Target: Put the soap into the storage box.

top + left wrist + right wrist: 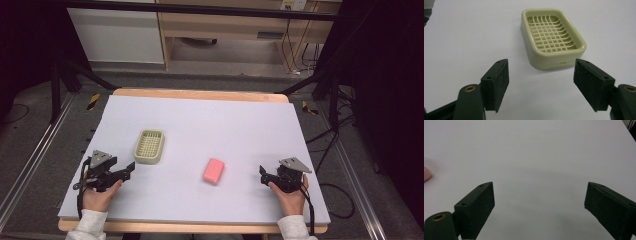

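Note:
A pale green soap dish (149,146) with a grid floor lies on the left half of the white table sheet (200,120). In the left gripper view the soap dish (552,37) sits just ahead of the jaws, empty. A pink soap bar (213,171) rests near the middle front; its edge (426,173) peeks in at the left of the right gripper view. My left gripper (131,169) is open, a little short of the dish, nothing between its pads. My right gripper (263,173) is open to the right of the soap, holding nothing.
The white sheet covers a wooden table whose front edge (200,227) runs below the hands. Dark floor, metal rails and cables (330,190) surround the table. A wooden shelf unit (225,30) stands behind it.

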A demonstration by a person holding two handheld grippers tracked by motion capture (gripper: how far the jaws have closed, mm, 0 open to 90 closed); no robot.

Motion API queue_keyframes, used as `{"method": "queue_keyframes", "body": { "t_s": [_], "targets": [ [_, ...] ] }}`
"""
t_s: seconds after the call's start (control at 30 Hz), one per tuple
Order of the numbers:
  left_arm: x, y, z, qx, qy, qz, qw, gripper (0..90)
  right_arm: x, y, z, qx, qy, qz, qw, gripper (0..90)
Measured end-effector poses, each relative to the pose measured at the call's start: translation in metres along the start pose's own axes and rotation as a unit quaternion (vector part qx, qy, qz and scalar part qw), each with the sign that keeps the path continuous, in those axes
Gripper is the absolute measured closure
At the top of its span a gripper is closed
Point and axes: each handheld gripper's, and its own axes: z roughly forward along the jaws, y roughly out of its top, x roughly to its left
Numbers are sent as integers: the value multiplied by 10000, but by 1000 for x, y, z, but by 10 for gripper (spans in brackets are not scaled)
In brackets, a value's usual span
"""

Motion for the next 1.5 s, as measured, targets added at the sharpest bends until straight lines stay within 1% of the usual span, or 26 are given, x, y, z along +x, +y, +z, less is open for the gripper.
{"method": "queue_keyframes", "body": {
  "t_s": [0.03,0.07,0.13,0.23,0.27,0.33,0.47,0.5,0.63,0.7,0.73,0.83,0.87,0.93,0.97,1.0,1.13,1.17,1.2,1.23,1.3,1.4,1.43,1.47,1.5],
  "targets": [
    [0,0,0,0,0,0,10000,284,0,0,0,0,0,0,10000,97],
    [-2,1,-1,-15,-30,39,10000,289,0,-1,-1,-20,-21,-71,10000,97],
    [-4,2,-1,-35,-50,50,10000,291,0,-1,-1,-43,-59,-93,9999,98],
    [-6,2,-2,-30,-93,88,9999,298,0,-1,-1,-20,-41,-83,10000,98],
    [-8,2,-2,-40,-118,111,9999,308,1,-1,-1,-23,-76,-135,9999,98],
    [-10,3,-2,-43,-143,129,9998,310,1,-2,-1,-40,-49,-152,9999,102],
    [-13,4,-2,-49,-153,191,9997,310,1,-2,-1,-52,-78,-177,9998,105],
    [-14,4,-1,-66,-151,175,9997,310,2,-2,-1,-58,-78,-178,9998,105],
    [-17,4,0,-64,-185,174,9997,301,1,-2,-1,-70,-34,-147,9999,105],
    [-20,5,1,-62,-223,215,9995,297,1,-3,-1,-82,-28,-153,9998,105],
    [-22,6,2,-74,-241,202,9995,295,1,-3,-1,-94,-31,-152,9998,104],
    [-24,8,2,-86,-249,246,9994,290,2,-3,-1,-126,-21,-165,9998,103],
    [-27,9,3,-92,-264,252,9993,286,2,-3,-1,-152,-5,-172,9997,99],
    [-28,10,3,-92,-252,277,9993,281,2,-3,-1,-185,38,-152,9997,99],
    [-29,10,3,-92,-278,270,9992,280,2,-3,0,-191,43,-155,9997,99],
    [-31,11,3,-116,-287,243,9992,279,2,-3,0,-185,40,-155,9997,99],
    [-34,12,3,-109,-345,242,9991,278,3,-4,1,-186,44,-204,9996,99],
    [-34,12,3,-118,-328,261,9991,278,3,-4,1,-186,44,-204,9996,99],
    [-36,14,3,-113,-364,284,9989,276,3,-4,1,-171,61,-209,9996,102],
    [-37,14,3,-116,-371,270,9989,275,3,-4,1,-173,59,-194,9996,103],
    [-39,15,3,-107,-374,330,9987,275,2,-5,0,-216,54,-146,9996,108],
    [-41,16,3,-115,-396,341,9986,273,1,-5,0,-244,85,-96,9996,109],
    [-44,18,3,-114,-430,374,9983,273,1,-6,0,-275,91,-39,9996,111],
    [-45,19,4,-104,-427,436,9981,272,1,-6,0,-275,89,-45,9996,111],
    [-45,19,4,-104,-427,436,9981,272,1,-6,0,-283,93,-38,9995,111]
  ]
}}
